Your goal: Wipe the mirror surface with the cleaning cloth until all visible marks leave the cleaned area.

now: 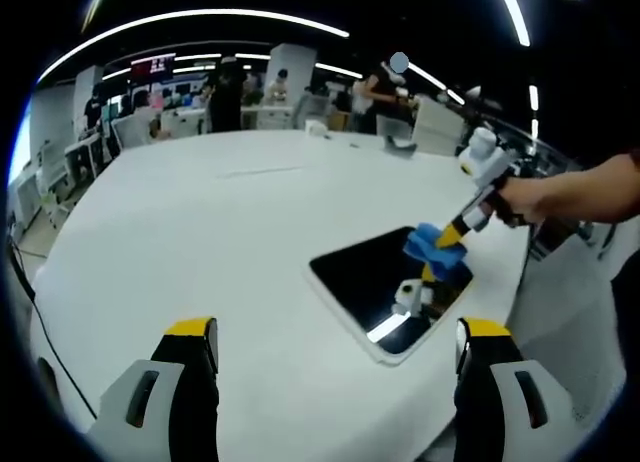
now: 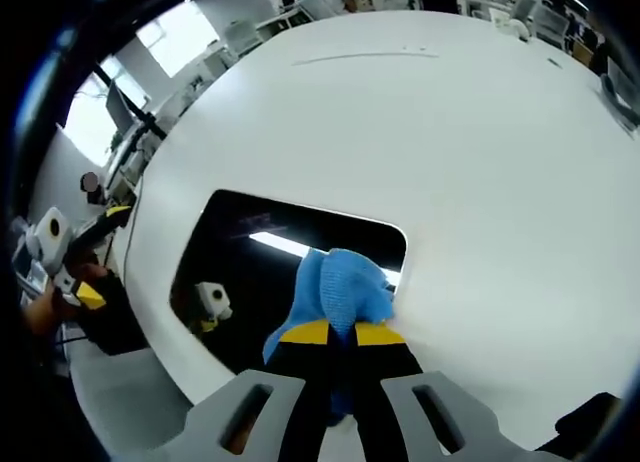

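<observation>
- In the left gripper view, the left gripper (image 1: 335, 357) is seen at the bottom of the frame with its two yellow-tipped jaws wide apart, and nothing is held between them. It is judged to be kept back from the work so that the mirror stays in sight.
- The mirror (image 1: 362, 275) lies flat on the white table (image 1: 200, 222), right of the centre of the frame. It is a dark, glossy rectangle with rounded corners and a thin white border, and a ceiling light is reflected in it.
- At the right of the centre, the right gripper (image 1: 452, 237) is held by a hand (image 1: 522, 194) and is pressed down on the far part of the mirror with the blue cleaning cloth (image 1: 432, 244) in its tips.
- In the right gripper view, the right gripper (image 2: 340, 334) rises from the bottom centre with its jaws closed together on the cleaning cloth (image 2: 345, 287). The cloth looks soft and fuzzy, and it is bunched into a pad.
- The cloth is laid on the lower right part of the mirror (image 2: 250, 252), near its rounded edge. This is judged to be a wiping position.
- Whether marks remain on the glass cannot be told; only reflections are made out.
- The table (image 2: 450, 122) is smooth, matt and round-edged.
</observation>
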### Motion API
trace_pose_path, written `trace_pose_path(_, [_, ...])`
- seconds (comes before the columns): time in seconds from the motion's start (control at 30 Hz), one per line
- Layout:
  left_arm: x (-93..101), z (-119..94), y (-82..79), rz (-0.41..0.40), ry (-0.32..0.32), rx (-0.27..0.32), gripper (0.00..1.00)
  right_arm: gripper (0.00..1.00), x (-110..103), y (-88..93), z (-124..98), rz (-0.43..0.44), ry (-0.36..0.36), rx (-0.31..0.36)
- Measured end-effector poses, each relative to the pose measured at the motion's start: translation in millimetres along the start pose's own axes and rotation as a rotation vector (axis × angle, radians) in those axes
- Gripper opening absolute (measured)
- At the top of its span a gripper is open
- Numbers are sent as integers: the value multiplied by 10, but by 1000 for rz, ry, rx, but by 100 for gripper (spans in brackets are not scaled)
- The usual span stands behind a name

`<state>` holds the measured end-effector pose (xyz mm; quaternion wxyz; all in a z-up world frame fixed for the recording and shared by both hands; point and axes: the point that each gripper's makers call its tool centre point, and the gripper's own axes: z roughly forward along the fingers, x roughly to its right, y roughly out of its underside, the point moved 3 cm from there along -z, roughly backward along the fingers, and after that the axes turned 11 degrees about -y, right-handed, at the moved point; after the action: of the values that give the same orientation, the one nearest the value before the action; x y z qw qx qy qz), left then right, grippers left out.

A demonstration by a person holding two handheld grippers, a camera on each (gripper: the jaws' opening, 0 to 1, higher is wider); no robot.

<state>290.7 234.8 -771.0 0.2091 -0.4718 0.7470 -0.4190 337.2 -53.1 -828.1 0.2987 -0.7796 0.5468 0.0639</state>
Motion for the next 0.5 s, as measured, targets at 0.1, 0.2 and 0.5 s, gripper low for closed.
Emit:
trace_pose_path(0.1, [-5,6,-10,-1,0,1,100,1,15,-22,0,-1,2,0])
trace_pose_path(0.2, [7,3,-23,1,2,2,100,1,34,-51,3,-1,4,1])
trace_pose_path(0.5, [-9,-5,-35,2,2,1,100,1,88,-141,18,-3,10,-1])
